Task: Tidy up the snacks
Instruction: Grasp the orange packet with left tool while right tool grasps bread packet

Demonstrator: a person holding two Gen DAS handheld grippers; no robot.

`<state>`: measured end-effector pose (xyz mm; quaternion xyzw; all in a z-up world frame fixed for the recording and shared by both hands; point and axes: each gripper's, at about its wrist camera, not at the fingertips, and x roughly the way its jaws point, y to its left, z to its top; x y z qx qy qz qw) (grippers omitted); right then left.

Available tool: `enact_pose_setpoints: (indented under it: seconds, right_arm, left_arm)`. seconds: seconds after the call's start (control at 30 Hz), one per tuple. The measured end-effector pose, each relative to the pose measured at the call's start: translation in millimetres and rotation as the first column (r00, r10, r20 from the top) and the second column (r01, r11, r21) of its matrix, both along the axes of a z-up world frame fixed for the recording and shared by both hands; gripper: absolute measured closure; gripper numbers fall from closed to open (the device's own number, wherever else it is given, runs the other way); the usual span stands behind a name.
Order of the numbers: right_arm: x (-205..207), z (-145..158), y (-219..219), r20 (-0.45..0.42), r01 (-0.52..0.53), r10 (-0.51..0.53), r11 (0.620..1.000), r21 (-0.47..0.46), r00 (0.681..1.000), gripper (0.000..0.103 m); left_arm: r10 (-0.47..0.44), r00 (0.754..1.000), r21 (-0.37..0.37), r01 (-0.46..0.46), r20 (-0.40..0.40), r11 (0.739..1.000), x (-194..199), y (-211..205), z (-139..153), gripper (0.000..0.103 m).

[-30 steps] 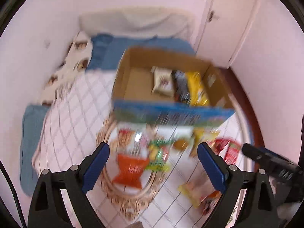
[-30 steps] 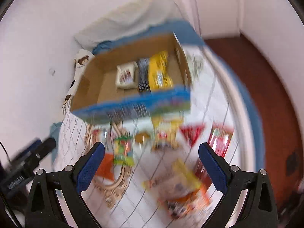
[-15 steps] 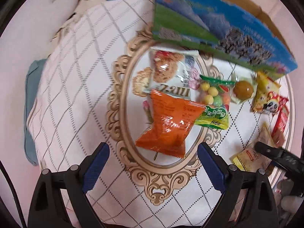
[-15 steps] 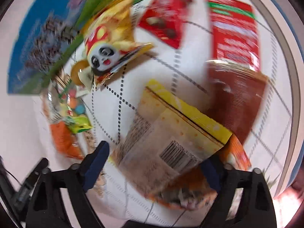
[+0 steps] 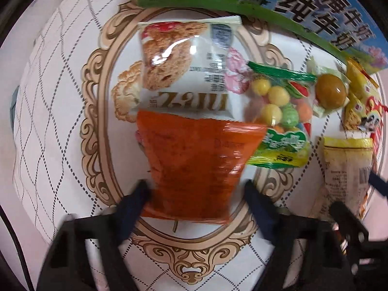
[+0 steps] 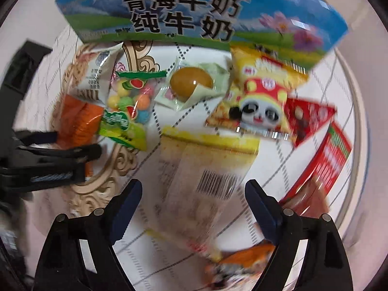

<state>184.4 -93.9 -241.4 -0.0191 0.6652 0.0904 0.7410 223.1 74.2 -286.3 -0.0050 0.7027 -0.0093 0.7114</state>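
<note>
My left gripper (image 5: 194, 194) is open, its jaws on either side of the lower end of an orange snack bag (image 5: 194, 165) lying on the white quilted bed cover. Above it lies a white biscuit bag (image 5: 184, 68), to its right a green candy-ball bag (image 5: 278, 111). My right gripper (image 6: 192, 194) is open around a yellow-topped cracker bag (image 6: 206, 169). The orange bag (image 6: 77, 121) and left gripper (image 6: 48, 155) also show at the left of the right wrist view.
A blue and green milk carton box (image 6: 194, 14) stands behind the snacks. Nearby lie a wrapped egg (image 6: 191, 82), a yellow panda bag (image 6: 262, 97), a red triangular pack (image 6: 308, 118) and a red box (image 6: 327, 160).
Both grippers have dropped from high above the box to just over the bed. The left now straddles the orange bag, the right the cracker bag.
</note>
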Motion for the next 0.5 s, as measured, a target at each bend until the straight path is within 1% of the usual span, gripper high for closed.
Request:
enact_pose_setpoints:
  seconds: [0.07,0.1,0.13,0.17,0.27,0.33,0.4,0.47,0.5]
  right_arm:
    - [-5.7,-5.9,1.7,0.004,0.007,-0.007,1.000,-0.007,1.000,0.016]
    - [-8.9,-11.1,4.5,0.011,-0.001,0.001,1.000,-0.027,1.000,0.027]
    - [-12.5,-19.6,8.2,0.008,-0.004,0.004,0.999,-0.050,1.000,0.044]
    - [-14.2,-25.2,10.0,0.006,-0.007,0.008,0.998,-0.059,1.000,0.047]
    - [-22.5,-29.5,12.4,0.020,-0.033,0.034,0.998,-0.060,0.999,0.047]
    - [-33.0,-29.3,15.2,0.000,-0.072,0.072,0.997,-0.011,0.997,0.048]
    - [-53.5,-29.8,14.6,-0.024,-0.107,0.108,0.994,0.014,0.994,0.048]
    - [-65.5,-35.0,11.2,-0.052,-0.101,0.102,0.994,0.036,0.993,0.048]
    - [-69.0,-37.8,7.9,-0.061,-0.079,0.082,0.995,0.053,0.995,0.047]
  left_arm:
    - [0.027,1.000,-0.022,-0.026,0.012,0.999,-4.7,6.8,0.1,0.046]
    - [0.036,0.999,-0.028,-0.035,0.015,0.999,-6.9,10.1,1.2,0.048]
    - [0.044,0.999,-0.032,-0.043,0.011,0.999,-11.4,13.3,3.1,0.048]
    - [0.048,0.999,-0.037,-0.048,0.006,0.998,-15.6,15.7,4.8,0.048]
    - [0.060,0.998,-0.041,-0.061,-0.027,0.997,-39.9,21.5,4.0,0.048]
    - [0.069,0.996,-0.043,-0.072,-0.057,0.996,-59.2,24.7,0.5,0.048]
    - [0.064,0.994,-0.055,-0.069,-0.085,0.996,-73.1,24.8,-5.3,0.048]
    - [0.053,0.992,-0.068,-0.061,-0.113,0.996,-83.8,23.5,-17.2,0.046]
    - [0.057,0.992,-0.069,-0.066,-0.114,0.995,-85.7,24.1,-20.5,0.043]
